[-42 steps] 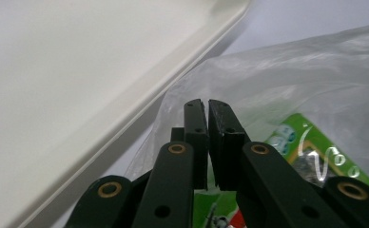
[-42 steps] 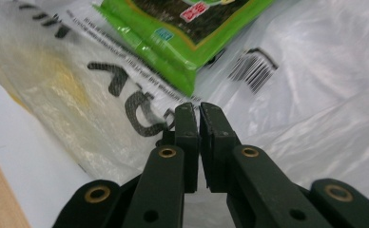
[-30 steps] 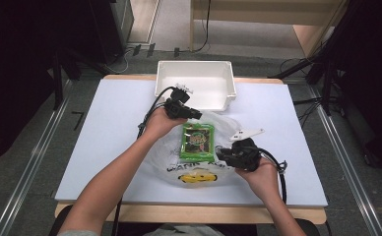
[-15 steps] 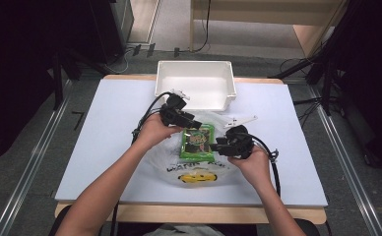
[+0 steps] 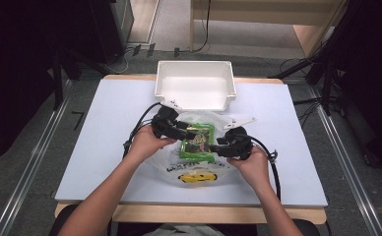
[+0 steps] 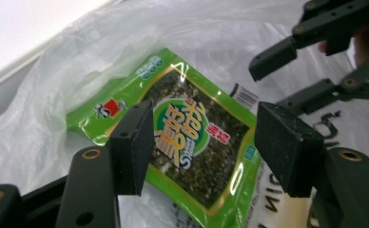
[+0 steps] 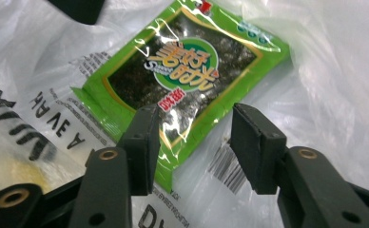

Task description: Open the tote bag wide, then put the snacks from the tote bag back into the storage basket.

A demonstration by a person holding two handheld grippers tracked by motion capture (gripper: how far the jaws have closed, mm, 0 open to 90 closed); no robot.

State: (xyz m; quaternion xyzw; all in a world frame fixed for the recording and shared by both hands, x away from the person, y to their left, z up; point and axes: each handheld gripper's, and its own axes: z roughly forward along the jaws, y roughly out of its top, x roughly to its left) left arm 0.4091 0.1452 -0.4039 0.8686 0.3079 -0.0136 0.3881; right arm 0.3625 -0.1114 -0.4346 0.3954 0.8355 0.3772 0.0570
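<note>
You are working at a pale lavender-white table top (image 5: 95,147) with a light wooden edge showing at the near side, standing on a grey floor (image 5: 26,162) with metal rails running along both sides. Dark equipment and loose cables sit in the shadows beyond the far edge. A white plastic bin (image 5: 195,101) rests at the far middle of the table.

Just in front of it lies a clear plastic bag (image 5: 199,169) with black lettering and a yellow print, and the green seaweed snack packet (image 5: 197,141) lies flat at its middle.

Your left gripper (image 5: 188,131) is at the packet's left edge; its jaws have just been opening and stand wide, clasping nothing. Your right gripper (image 5: 213,147) is at the packet's right side, its jaws also just opening, spread apart over the packet's corner without pressing on it.
</note>
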